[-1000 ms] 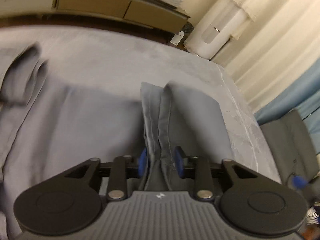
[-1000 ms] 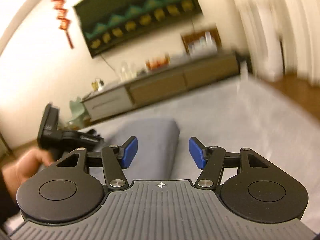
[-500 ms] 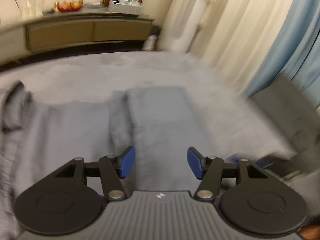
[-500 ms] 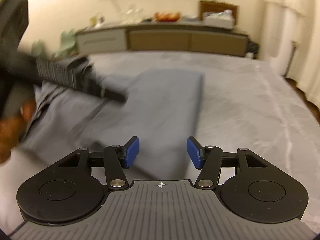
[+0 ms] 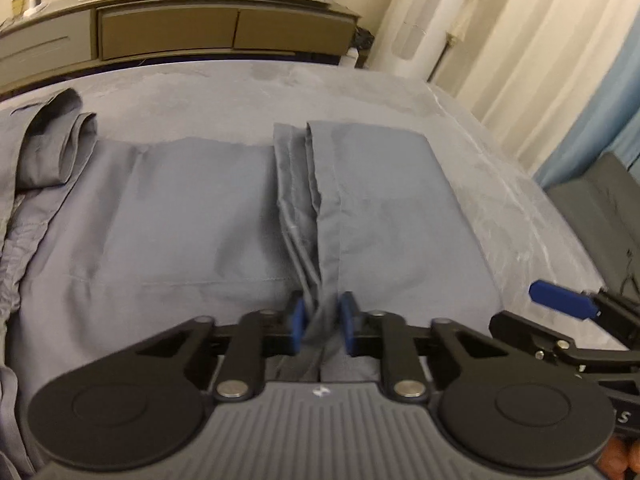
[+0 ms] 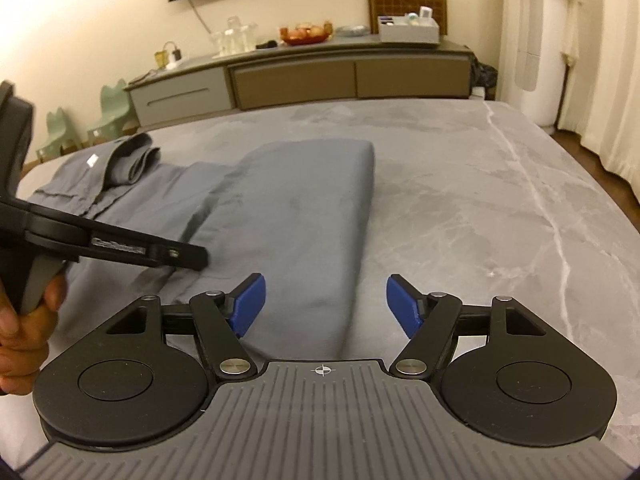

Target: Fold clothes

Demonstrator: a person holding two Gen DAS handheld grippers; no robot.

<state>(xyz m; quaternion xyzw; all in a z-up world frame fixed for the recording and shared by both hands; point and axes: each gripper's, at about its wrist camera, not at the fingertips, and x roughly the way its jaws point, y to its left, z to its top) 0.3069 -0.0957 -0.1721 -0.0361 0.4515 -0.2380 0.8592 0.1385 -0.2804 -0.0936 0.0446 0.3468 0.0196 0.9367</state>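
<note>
A grey shirt lies flat on the grey bed, its collar at the left. Its right part is folded over into a flap with hemmed edges at the middle. My left gripper is shut on the near hem edge of that flap. In the right wrist view the shirt lies ahead, and my right gripper is open and empty just above the folded flap's near end. The left gripper's finger shows at the left.
The grey bed cover spreads to the right of the shirt. A long sideboard with bowls and boxes stands along the far wall. White curtains and a dark chair are at the right.
My left gripper has closed from open onto the flap's hem edge. My right gripper has come nearer to the flap's near end and stays open.
</note>
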